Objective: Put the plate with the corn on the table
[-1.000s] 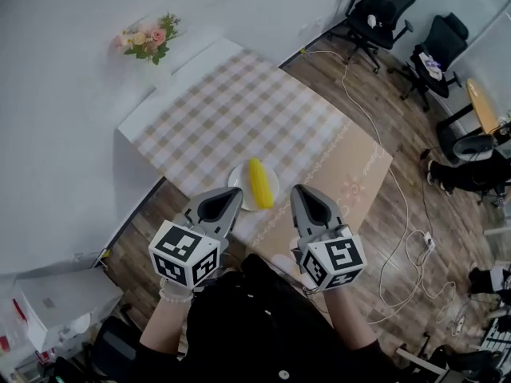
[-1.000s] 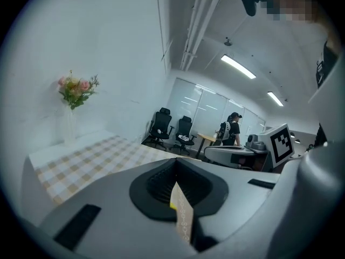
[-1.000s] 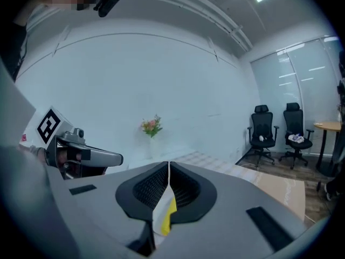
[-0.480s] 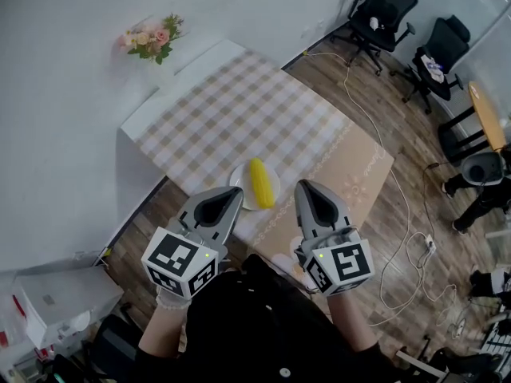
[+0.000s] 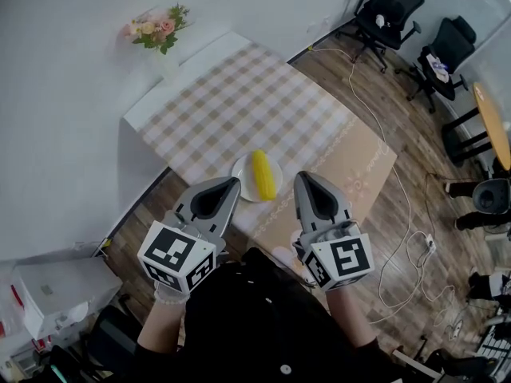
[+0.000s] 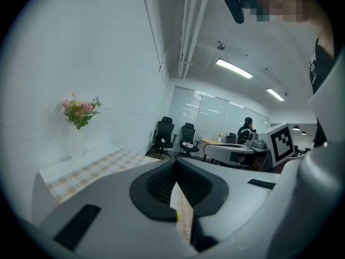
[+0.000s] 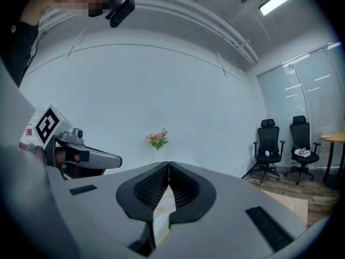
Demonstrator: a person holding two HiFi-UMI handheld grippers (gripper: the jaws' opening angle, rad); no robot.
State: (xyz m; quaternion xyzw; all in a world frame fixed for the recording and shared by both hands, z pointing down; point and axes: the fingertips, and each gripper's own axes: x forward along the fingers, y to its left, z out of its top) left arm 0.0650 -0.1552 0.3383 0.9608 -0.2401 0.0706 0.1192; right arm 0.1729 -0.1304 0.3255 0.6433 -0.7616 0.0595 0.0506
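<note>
— Where do the fingers stand?

— Closest in, the left gripper (image 5: 231, 183) and right gripper (image 5: 303, 179) are held side by side. On each, the fingers are pressed together with nothing between them. The left one's tip is on the near-left side of the plate (image 5: 240, 174), the right one's on the near-right, and neither is on it.

— And the plate?

— It lies on the tabletop (image 5: 239, 110) at the near edge, with the corn (image 5: 263, 174) on it, lengthwise away from the person.

— Past the plate?

— The checked cloth (image 5: 263, 94) runs on behind it. Flowers (image 5: 156, 32) stand far left of the plate by the wall (image 5: 72, 126), and chairs (image 5: 387, 6) far right of it on the floor (image 5: 399, 94).
</note>
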